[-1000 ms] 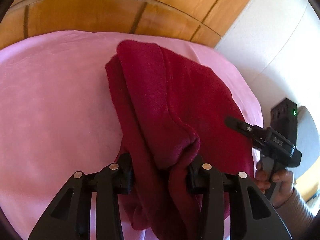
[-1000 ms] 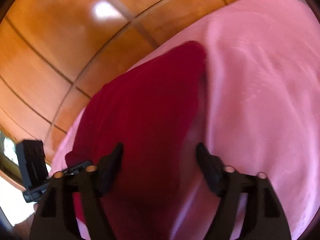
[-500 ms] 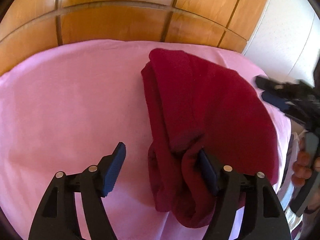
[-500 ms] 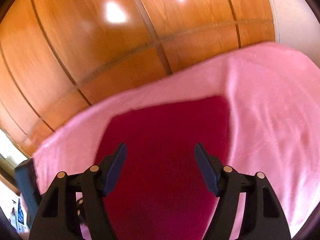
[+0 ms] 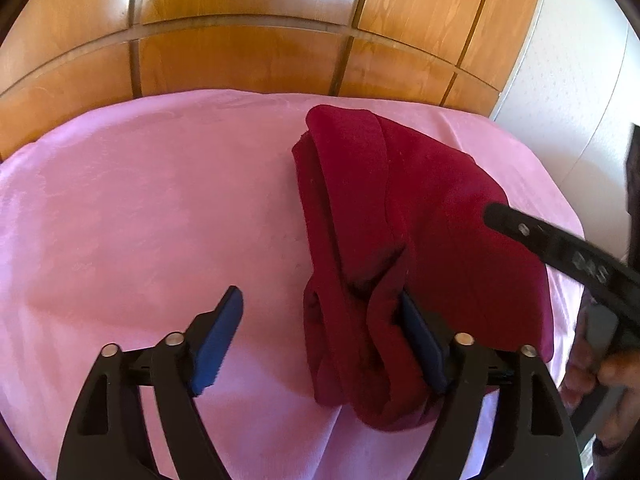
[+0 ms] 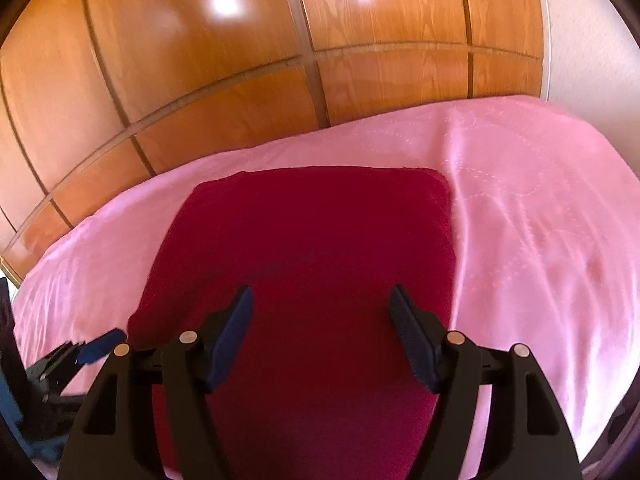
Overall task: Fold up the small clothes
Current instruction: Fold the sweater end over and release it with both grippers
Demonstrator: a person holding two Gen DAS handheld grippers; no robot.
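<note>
Dark red garment (image 5: 432, 216), fleece-looking, lies folded on the pink bedsheet (image 5: 152, 208), toward the right side of the bed in the left wrist view, w/ a wooden panelled wardrobe (image 5: 248, 56) behind and a white wall (image 5: 568, 92) at the right.

Left gripper (image 5: 320, 320): jaws wide and opening. Its left blue pad (image 5: 218, 336) sits over bare sheet, apart from the cloth. The bunched near end of the garment lies between the fingers and rests against the right pad (image 5: 420, 340); only that one side touches, so nothing is clamped.

Right gripper (image 6: 322, 320) hangs above the garment's flat top layer, jaws spread wide, pads clear of the fabric, holding nothing. From this side the garment reads as a neat rectangle w/ a rounded far corner, smooth on top. In the left wrist view the right gripper's black body comes in from the right edge over the cloth, a person's hand (image 5: 604, 376) on its grip, blurred.

Near end of the garment is still lumpy, w/ a couple of rolled folds running lengthwise along its left edge. Sheet has faint stitched patterning and a few soft creases right of the garment.
</note>
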